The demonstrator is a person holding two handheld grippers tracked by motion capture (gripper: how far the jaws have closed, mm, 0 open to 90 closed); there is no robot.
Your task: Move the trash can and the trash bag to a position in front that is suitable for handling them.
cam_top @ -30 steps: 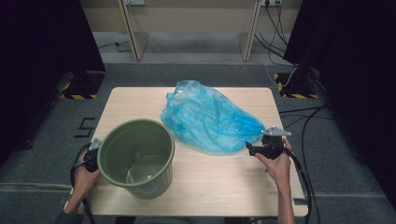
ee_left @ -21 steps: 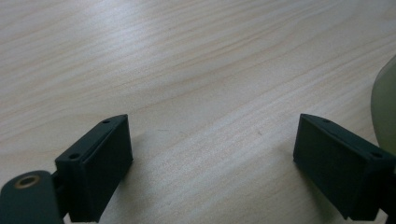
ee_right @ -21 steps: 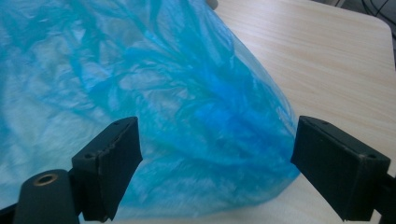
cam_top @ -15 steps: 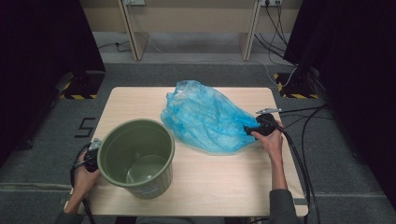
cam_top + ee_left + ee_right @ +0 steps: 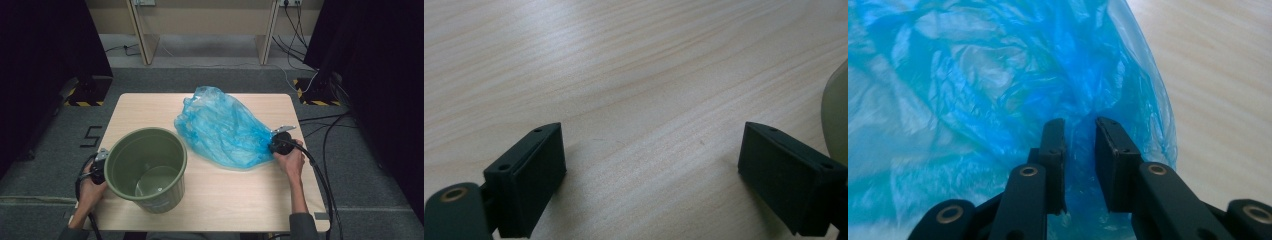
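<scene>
Right gripper (image 5: 1080, 165): jaws nearly together, pinching fold of blue plastic bag (image 5: 973, 85) between them; bag bulk ahead, to its left. Judgement: squeeze fully, lift slowly, thin film slips. Left gripper (image 5: 651, 175): spread wide, empty, green bucket (image 5: 146, 167) just right.
</scene>
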